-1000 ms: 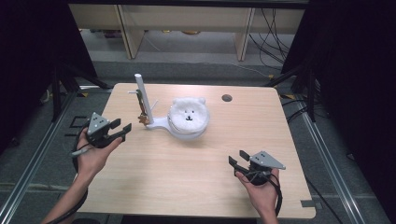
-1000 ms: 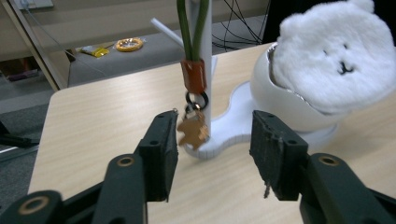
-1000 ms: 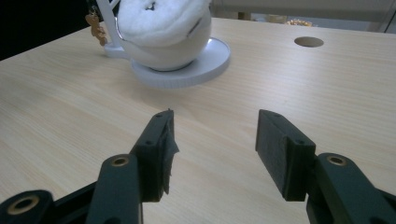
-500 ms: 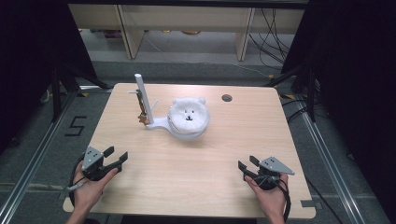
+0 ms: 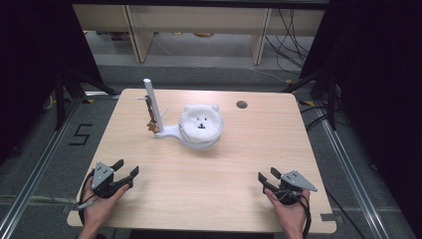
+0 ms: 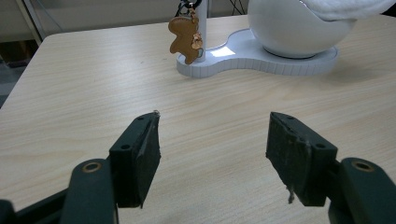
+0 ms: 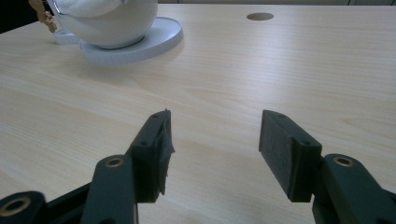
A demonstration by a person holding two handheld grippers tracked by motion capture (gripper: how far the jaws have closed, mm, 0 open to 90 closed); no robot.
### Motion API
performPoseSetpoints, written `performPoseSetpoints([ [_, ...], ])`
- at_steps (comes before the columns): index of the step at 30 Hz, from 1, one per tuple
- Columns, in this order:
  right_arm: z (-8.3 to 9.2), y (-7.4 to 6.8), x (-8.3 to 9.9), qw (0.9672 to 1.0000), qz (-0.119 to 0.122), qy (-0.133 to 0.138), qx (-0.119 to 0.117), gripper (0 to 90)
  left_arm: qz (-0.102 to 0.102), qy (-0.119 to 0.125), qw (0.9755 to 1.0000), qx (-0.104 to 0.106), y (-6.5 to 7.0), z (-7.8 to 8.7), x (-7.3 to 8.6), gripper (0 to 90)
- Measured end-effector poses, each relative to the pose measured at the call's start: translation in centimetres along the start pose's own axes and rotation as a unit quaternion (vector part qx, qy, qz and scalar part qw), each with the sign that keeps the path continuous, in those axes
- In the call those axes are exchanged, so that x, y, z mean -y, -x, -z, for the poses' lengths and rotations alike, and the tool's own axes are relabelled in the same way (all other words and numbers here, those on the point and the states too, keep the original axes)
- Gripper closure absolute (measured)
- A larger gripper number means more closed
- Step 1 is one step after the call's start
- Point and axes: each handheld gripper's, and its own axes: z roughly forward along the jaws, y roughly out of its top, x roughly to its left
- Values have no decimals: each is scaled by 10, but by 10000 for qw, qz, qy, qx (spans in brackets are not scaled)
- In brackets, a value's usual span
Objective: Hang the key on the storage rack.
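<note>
Nearest to me, both grippers sit low at the desk's near edge, each in a hand. Left gripper is by the near-left corner, jaws spread wide, nothing between them; in the left gripper view I see bare wood in the gap. Right gripper is by the near-right corner, jaws equally wide apart and empty, same bare wood in the right gripper view. Both point toward the desk's middle. Desk is light wood. Farther back, around the middle and a bit toward the far edge, a white stand carries a round white bowl-shaped holder with a fluffy white bear-face cushion on top. From the stand's left end a white post rises, slightly tilted, and a small brown gingerbread charm hangs against it. Near the far-right edge sits a round cable hole. Grippers are well apart from the stand.
</note>
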Motion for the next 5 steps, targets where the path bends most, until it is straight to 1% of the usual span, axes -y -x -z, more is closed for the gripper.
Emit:
performPoseSetpoints([
  [1,0,1,1,10000,22,27,-29,449,22,-2,10000,-2,0,0,0,340],
  [3,2,0,0,9999,-16,1,123,448,78,-3,10000,-22,-1,0,0,340],
  [4,1,1,1,10000,-6,52,70,447,91,-7,10000,-35,-1,0,0,340],
  [5,-1,3,1,9998,126,101,142,445,108,-14,9999,-46,-1,-1,0,339],
])
